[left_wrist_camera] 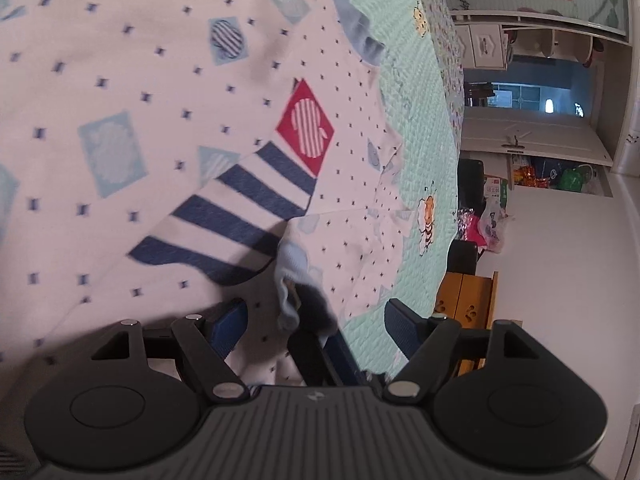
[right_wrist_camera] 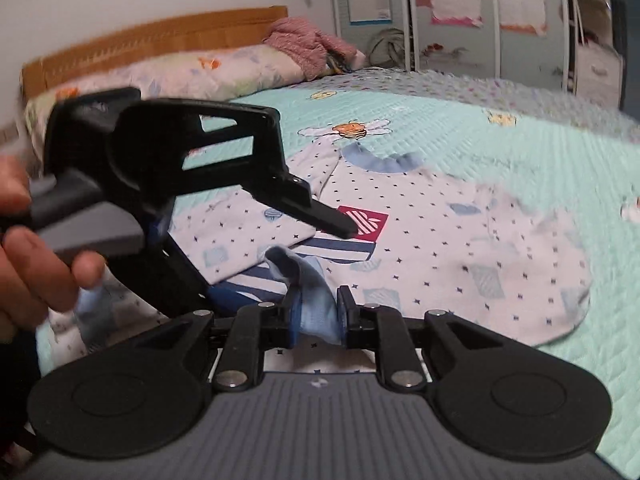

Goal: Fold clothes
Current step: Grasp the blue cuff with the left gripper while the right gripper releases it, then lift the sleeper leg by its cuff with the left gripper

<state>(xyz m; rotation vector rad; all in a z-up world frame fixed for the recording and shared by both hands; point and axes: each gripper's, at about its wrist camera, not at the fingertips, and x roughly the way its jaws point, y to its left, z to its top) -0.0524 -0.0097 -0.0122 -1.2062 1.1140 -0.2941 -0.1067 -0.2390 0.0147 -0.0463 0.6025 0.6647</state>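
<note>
A white child's shirt (left_wrist_camera: 160, 100) (right_wrist_camera: 460, 248) with small dark stars, a blue collar (right_wrist_camera: 384, 162), a red patch (left_wrist_camera: 306, 126) (right_wrist_camera: 370, 220) and a navy-striped pocket (left_wrist_camera: 248, 200) lies spread on a mint quilted bedspread (right_wrist_camera: 520, 148). My right gripper (right_wrist_camera: 318, 312) is shut on the sleeve's light blue cuff (right_wrist_camera: 300, 268), lifted near the shirt's lower part. My left gripper (left_wrist_camera: 316, 308) stands open just above the shirt, its jaws either side of that cuff (left_wrist_camera: 290, 268) without touching it. A hand (right_wrist_camera: 32, 272) holds the left gripper, whose fingers (right_wrist_camera: 332, 220) point at the red patch.
A wooden headboard (right_wrist_camera: 152, 40), a patterned pillow (right_wrist_camera: 160, 76) and a pink garment (right_wrist_camera: 308, 44) lie at the bed's far end. Wardrobe doors (right_wrist_camera: 452, 20) stand behind. Past the bed edge are a wooden cabinet (left_wrist_camera: 468, 300) and plastic bags (left_wrist_camera: 492, 224) on the floor.
</note>
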